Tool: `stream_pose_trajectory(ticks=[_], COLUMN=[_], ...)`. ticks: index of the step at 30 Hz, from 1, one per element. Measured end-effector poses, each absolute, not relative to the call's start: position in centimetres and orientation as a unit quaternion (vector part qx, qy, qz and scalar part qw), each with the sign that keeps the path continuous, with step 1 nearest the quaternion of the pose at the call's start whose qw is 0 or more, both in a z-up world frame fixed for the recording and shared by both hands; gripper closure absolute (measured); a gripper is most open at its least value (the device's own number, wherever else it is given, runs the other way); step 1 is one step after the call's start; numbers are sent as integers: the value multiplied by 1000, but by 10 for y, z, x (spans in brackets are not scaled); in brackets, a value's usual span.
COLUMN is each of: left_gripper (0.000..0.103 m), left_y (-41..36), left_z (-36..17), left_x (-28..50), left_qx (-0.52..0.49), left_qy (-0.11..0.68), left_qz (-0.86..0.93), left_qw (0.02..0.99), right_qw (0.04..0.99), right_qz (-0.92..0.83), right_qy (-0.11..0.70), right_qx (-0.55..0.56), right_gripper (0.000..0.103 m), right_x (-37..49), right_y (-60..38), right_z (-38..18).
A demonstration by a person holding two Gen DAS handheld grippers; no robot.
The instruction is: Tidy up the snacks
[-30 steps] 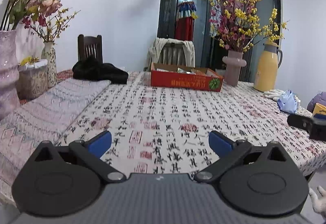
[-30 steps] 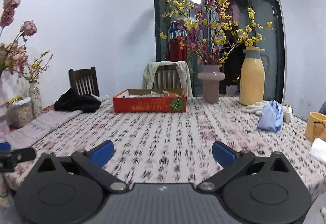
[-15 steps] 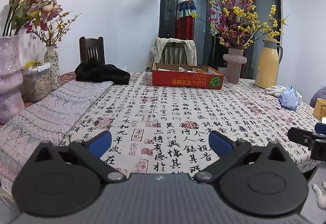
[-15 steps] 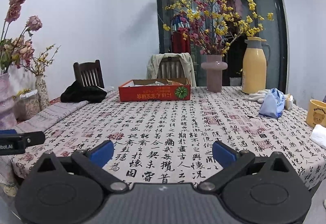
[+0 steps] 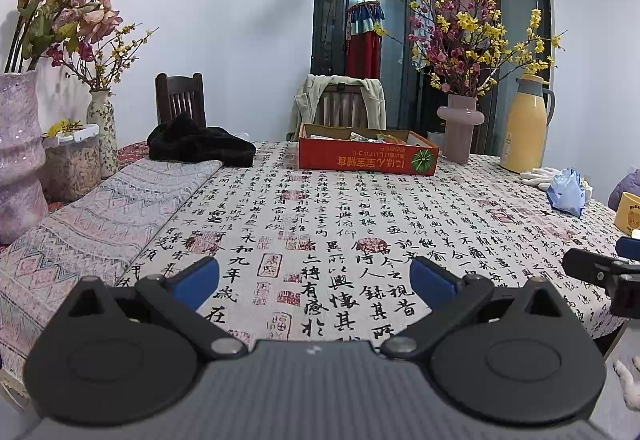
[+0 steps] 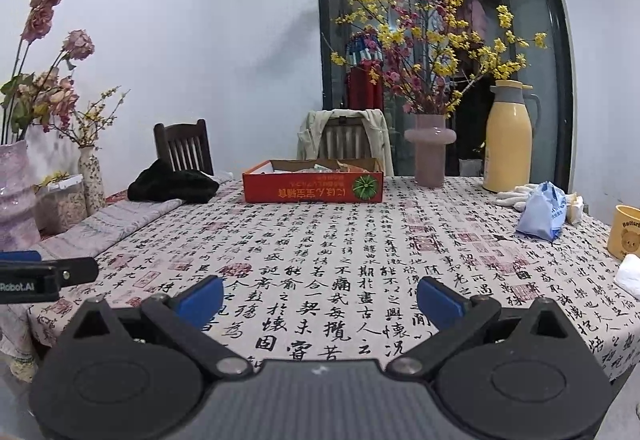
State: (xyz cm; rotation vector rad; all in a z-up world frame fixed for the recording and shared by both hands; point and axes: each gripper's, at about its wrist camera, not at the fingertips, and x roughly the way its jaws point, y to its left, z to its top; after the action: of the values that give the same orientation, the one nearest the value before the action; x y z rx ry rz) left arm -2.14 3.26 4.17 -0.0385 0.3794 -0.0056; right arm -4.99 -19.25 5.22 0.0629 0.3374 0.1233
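- Snacks [image 5: 370, 137] lie in the red cardboard box [image 5: 366, 159] at the worktop's [image 5: 320, 224] far side, beside the pink vase [image 5: 460, 127].
- Left gripper [image 5: 314, 276]: jaws released, empty, over the near edge.
- Right gripper [image 6: 320, 298]: jaws likewise spread, empty.

— What's by the window end?
— A yellow thermos [image 6: 507, 137] beside a pink vase [image 6: 430, 149] of blossoms.
— And left?
— A black cloth [image 5: 200, 143] heaped before a dark wooden chair [image 5: 180, 97].
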Motion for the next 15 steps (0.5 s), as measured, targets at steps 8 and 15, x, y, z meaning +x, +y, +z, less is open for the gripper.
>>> stream_pose_trajectory(ticks=[8, 15], left_gripper=[0, 0], left_y=[32, 32], left_z=[41, 41], left_x=[-22, -23], left_qx=[-19, -19], left_qy=[189, 188], left_qz=[-3, -3], left_qw=[982, 982], right_qw=[983, 982], right_qz=[61, 59], right_qy=[172, 176], right_qx=[33, 35], right_gripper=[0, 0], right_x=[-48, -47], right_y=[-193, -193], right_z=[51, 51])
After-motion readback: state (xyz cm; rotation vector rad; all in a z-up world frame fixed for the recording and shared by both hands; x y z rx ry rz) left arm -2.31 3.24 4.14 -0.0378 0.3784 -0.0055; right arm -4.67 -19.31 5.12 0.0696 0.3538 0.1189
